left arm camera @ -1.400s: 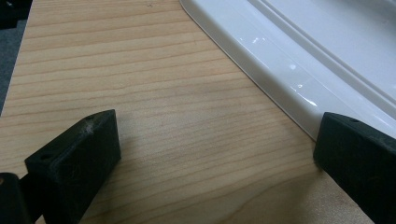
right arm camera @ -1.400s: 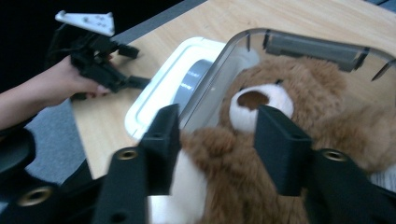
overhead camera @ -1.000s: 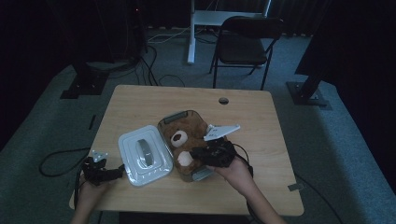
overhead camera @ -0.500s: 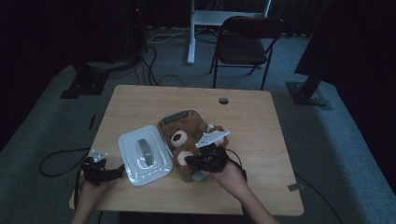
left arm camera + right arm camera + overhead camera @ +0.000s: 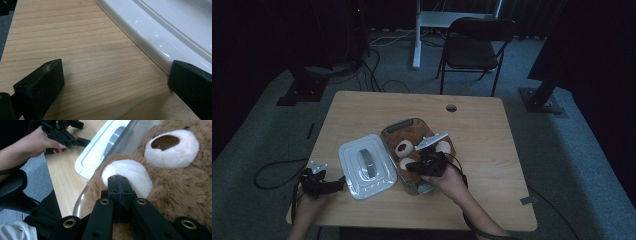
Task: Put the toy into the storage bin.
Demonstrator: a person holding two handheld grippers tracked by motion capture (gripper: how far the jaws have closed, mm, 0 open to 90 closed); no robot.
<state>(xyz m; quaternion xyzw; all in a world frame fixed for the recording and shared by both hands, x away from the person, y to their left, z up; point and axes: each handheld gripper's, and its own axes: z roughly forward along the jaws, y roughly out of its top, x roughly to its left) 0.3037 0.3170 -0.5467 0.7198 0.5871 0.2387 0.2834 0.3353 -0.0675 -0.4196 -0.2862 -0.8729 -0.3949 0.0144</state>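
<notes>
A light wooden desk (image 5: 492, 150) with rounded corners carries a clear plastic rectangular tub (image 5: 393, 131) near its middle. Inside the tub lies a brown plush teddy bear (image 5: 412, 145) with a white muzzle and white paw pads, face up. Just beside the tub, on its left, a white rectangular plastic lid (image 5: 366, 166) with a grey handle lies flat on the desk.

The right tongs (image 5: 413, 165) reach into the near end of the tub from the person's right hand (image 5: 450, 181). In the right gripper view the two black jaws are pressed together, with their tips at the lower edge of a white paw pad (image 5: 127, 173) of the bear; whether they pinch any fur cannot be told from this angle. Above them the bear's white muzzle (image 5: 175, 147) with its dark brown nose is plain, and the tub's clear rim curves past on the left.

The left tongs (image 5: 332, 186) rest low over the desk at its near left corner, held in the person's left hand (image 5: 309, 202). In the left gripper view the jaws stand wide apart with bare wood grain between them; one jaw tip sits right at the lid's glossy white edge (image 5: 150, 47), seemingly touching it.

A black folding chair (image 5: 472, 47) stands on the grey carpet beyond the desk.
</notes>
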